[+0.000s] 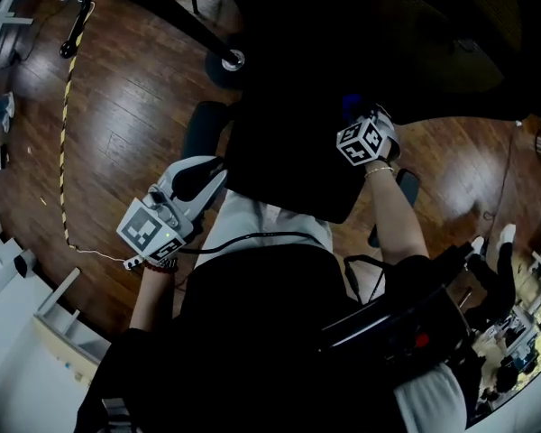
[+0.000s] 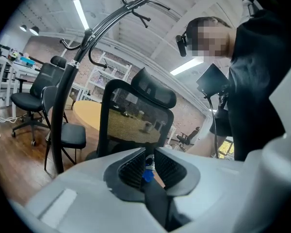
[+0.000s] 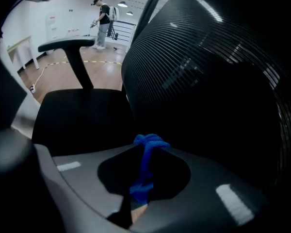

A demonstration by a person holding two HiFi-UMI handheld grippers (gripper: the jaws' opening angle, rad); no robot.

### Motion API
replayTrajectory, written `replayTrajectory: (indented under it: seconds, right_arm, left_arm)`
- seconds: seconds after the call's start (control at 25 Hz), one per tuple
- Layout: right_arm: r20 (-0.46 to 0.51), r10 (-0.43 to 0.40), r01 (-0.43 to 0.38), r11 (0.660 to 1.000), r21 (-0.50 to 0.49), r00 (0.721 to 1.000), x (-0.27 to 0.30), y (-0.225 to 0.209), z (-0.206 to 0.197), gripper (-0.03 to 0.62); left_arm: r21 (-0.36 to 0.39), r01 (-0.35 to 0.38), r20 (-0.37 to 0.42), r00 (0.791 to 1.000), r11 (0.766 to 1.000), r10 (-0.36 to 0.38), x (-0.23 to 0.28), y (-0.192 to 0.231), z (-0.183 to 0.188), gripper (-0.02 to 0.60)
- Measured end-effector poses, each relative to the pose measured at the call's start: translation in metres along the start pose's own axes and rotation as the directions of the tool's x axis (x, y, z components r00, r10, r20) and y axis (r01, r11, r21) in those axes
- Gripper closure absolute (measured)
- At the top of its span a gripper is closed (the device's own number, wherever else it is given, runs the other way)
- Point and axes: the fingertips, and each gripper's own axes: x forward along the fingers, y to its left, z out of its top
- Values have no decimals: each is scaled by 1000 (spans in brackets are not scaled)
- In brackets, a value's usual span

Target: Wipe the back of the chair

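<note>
The black mesh chair back (image 1: 298, 142) fills the middle of the head view. My right gripper (image 1: 356, 115) is over its right part and points steeply down. It is shut on a bunched blue cloth (image 3: 146, 161), whose tip pokes out just in front of the mesh back (image 3: 208, 81). The seat (image 3: 82, 115) and an armrest (image 3: 68, 45) lie to the left. My left gripper (image 1: 215, 174) hangs at the back's left edge. Its ribbed pads (image 2: 133, 169) stand a narrow gap apart, and a small blue speck shows in that gap. I cannot tell whether the speck is held.
A black coat stand (image 2: 70, 86) rises at the left of a mesh chair with a headrest (image 2: 136, 115); its base (image 1: 233, 59) sits on the wood floor. Other office chairs (image 2: 29, 98) and a round table (image 2: 87, 113) stand behind. Yellow-black tape (image 1: 65, 124) crosses the floor. A person (image 3: 103, 21) stands far off.
</note>
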Motion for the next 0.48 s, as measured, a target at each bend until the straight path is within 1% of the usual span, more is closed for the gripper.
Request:
replayTrajectory:
  seconds: [0.16, 0.28, 0.48]
  right_arm:
    - [25, 13, -14, 999, 36, 1000, 20, 16, 54, 566]
    - [32, 10, -12, 996, 84, 999, 33, 27, 82, 568]
    - [71, 58, -60, 998, 32, 996, 56, 56, 141, 567]
  left_arm:
    - [36, 14, -2, 1000, 999, -14, -18, 30, 20, 520]
    - [45, -2, -1, 1000, 999, 2, -40, 57, 29, 520]
    - [32, -41, 13, 999, 999, 40, -71, 85, 34, 520]
